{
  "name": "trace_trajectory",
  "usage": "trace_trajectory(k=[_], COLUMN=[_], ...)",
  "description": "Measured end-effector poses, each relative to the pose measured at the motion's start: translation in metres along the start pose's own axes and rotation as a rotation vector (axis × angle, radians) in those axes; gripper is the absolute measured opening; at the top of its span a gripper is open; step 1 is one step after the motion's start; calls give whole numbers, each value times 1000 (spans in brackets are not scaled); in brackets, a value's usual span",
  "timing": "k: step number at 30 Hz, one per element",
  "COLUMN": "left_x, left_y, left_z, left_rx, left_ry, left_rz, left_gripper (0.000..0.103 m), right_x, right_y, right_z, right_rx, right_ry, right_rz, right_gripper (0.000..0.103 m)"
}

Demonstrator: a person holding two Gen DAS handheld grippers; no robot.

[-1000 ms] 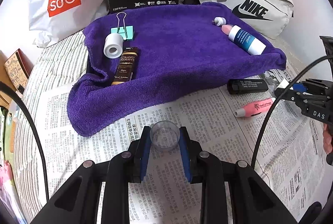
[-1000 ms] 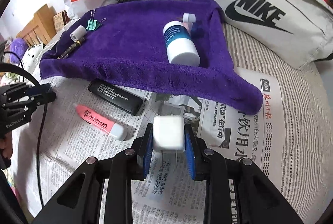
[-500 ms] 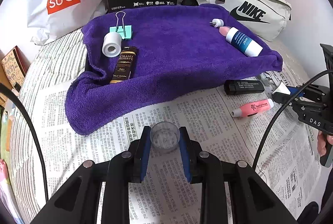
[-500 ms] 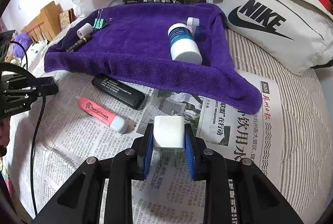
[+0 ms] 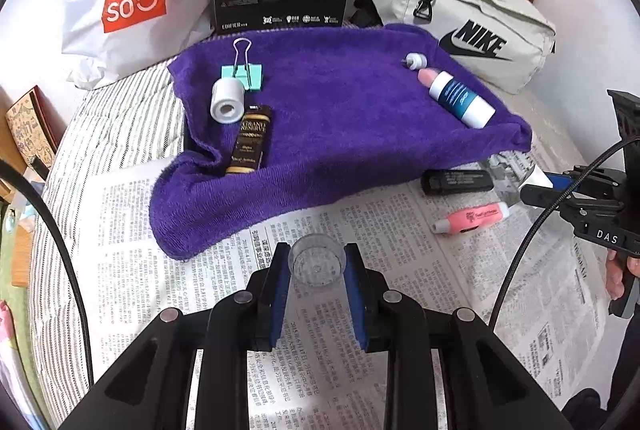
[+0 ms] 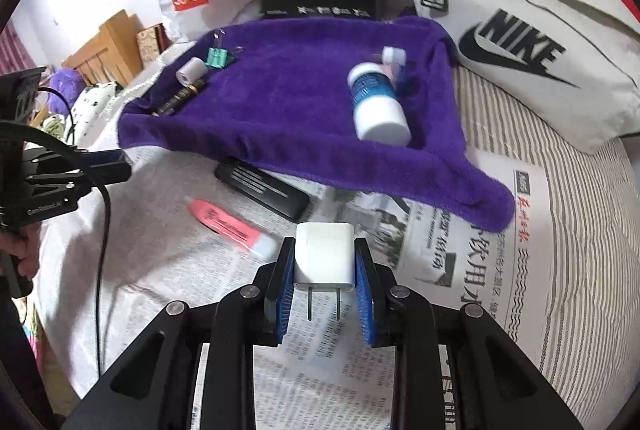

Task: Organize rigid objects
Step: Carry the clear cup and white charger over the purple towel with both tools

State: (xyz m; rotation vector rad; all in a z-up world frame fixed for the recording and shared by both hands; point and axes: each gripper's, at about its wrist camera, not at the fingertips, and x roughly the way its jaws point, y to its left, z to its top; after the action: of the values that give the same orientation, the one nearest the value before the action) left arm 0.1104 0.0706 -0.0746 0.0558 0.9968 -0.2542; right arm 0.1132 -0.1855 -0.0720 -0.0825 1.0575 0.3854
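You're holding a small clear plastic cup (image 5: 317, 264), its open mouth facing the camera, above the newspaper; your other side is carrying a white plug adapter (image 6: 325, 256) with its prongs pointing back. A purple towel (image 5: 340, 118) is lying spread, bearing a white tape roll (image 5: 227, 105), mint binder clip (image 5: 242, 70), dark sachet (image 5: 250, 142) and blue-labelled white bottle (image 5: 460, 103). A pink tube (image 5: 472, 217) and black bar (image 5: 456, 181) are resting on newspaper.

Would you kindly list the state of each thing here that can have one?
left gripper: shut on clear cup
clear cup: held, mouth facing the camera
right gripper: shut on white charger
white charger: held, prongs toward the camera
white bottle: lying on purple towel
binder clip: lying on towel, one handle raised
pink tube: lying on newspaper
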Motion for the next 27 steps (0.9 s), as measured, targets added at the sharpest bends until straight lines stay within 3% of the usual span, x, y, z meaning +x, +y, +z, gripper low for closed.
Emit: trace_trajectory(k=[16,27], left_x=[-19,-7], left_y=[8,20], left_z=[28,60], left_rx=[-1,14], left_ry=[-54,-48], left_rz=[-3,13], left_gripper=[26,26], right_x=[-9,26], right_y=[16,4], right_z=[52,87], right_rx=[-67,-48], right_ry=[-60,-32], right_rz=[39,32], right_gripper=[27,28])
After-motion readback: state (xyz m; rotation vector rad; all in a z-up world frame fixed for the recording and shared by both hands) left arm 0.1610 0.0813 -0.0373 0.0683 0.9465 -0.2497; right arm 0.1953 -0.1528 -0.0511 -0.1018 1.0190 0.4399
